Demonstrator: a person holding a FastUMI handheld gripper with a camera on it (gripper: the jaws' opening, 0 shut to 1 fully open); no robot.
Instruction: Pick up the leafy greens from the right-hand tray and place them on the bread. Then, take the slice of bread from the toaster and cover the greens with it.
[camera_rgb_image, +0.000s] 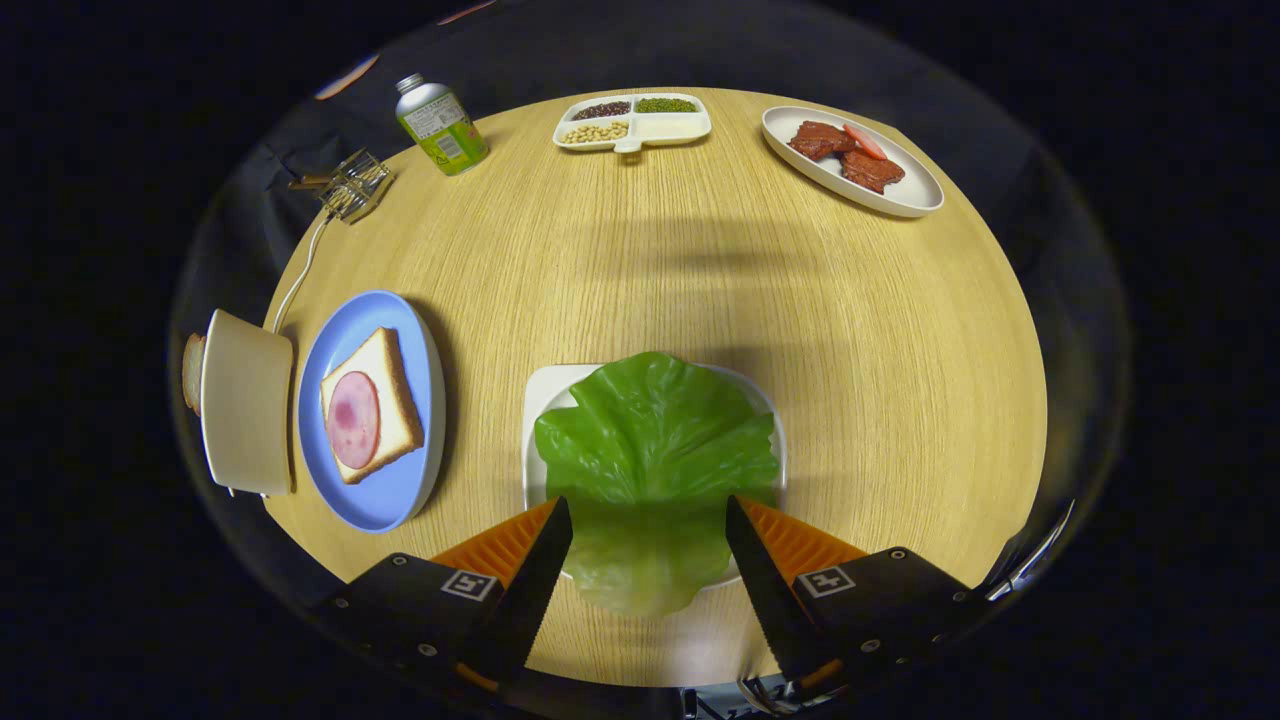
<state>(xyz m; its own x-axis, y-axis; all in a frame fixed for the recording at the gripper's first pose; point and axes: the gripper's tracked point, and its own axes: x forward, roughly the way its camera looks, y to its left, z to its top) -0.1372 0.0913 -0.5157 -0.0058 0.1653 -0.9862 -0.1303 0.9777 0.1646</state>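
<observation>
The wooden surface (700, 290) carries a blue plate (400, 490), toaster (245, 400), and white tray (545, 395). Beyond stand a can (442, 125), divided dish (634, 122), oval dish (905, 190), and perhaps a wire rack (352, 185).

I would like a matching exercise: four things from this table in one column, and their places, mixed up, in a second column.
Things
1. lettuce leaf
2. ham slice
3. can
4. meat pieces

Places
A. on the bread on the blue plate
B. on the oval white plate at the far side
C. on the white tray, reaching between the open gripper fingers
D. standing on the table, near the divided dish

Pairs: 1-C, 2-A, 3-D, 4-B
</observation>
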